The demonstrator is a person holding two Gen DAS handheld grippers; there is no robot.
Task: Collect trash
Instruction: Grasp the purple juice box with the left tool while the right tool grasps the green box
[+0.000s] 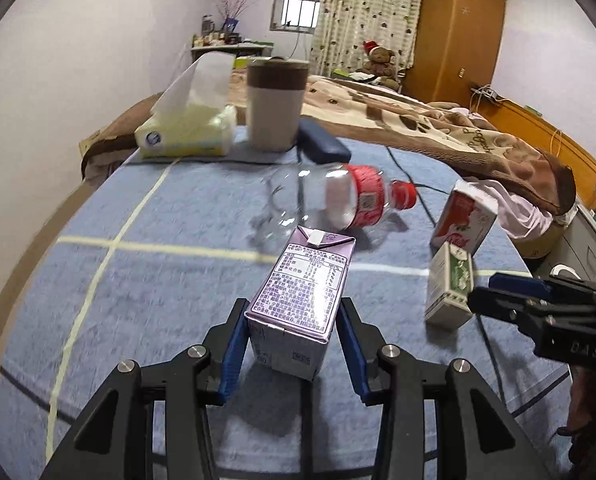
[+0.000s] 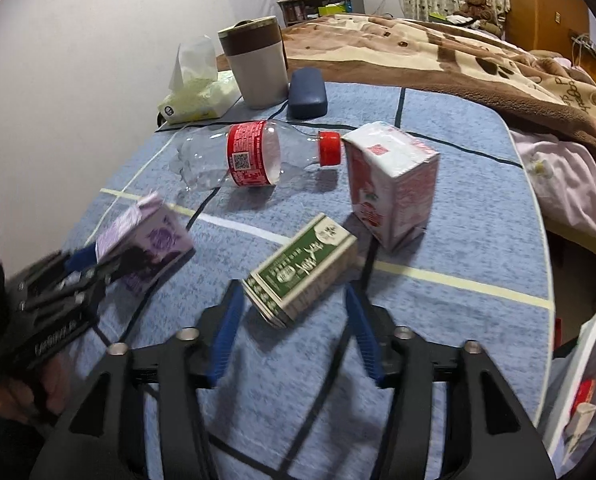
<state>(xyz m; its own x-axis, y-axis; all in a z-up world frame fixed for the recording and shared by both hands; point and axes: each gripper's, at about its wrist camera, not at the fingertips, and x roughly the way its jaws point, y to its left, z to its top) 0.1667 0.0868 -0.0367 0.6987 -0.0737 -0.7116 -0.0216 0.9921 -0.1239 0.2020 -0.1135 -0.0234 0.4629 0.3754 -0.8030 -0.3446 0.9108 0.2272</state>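
My left gripper (image 1: 293,308) is shut on a purple drink carton (image 1: 304,276), blue pads against its two sides. In the right wrist view the purple carton (image 2: 149,240) is tilted, in the left gripper (image 2: 97,264), over the blue tablecloth (image 2: 438,320). My right gripper (image 2: 293,290) is open around a green-and-white carton (image 2: 302,272) lying on its side, with gaps at both pads. An empty clear bottle (image 2: 253,156) with red label and cap lies farther back. A red-and-white carton (image 2: 390,188) stands beside it. From the left wrist view the right gripper (image 1: 484,290) sits by the green carton (image 1: 450,292).
At the table's far end are a tissue pack (image 1: 185,132), a lidded cup (image 1: 275,104) and a dark blue case (image 1: 324,146). A bed with a brown blanket (image 2: 458,52) lies beyond. A white bag or bin (image 2: 578,392) stands off the right edge.
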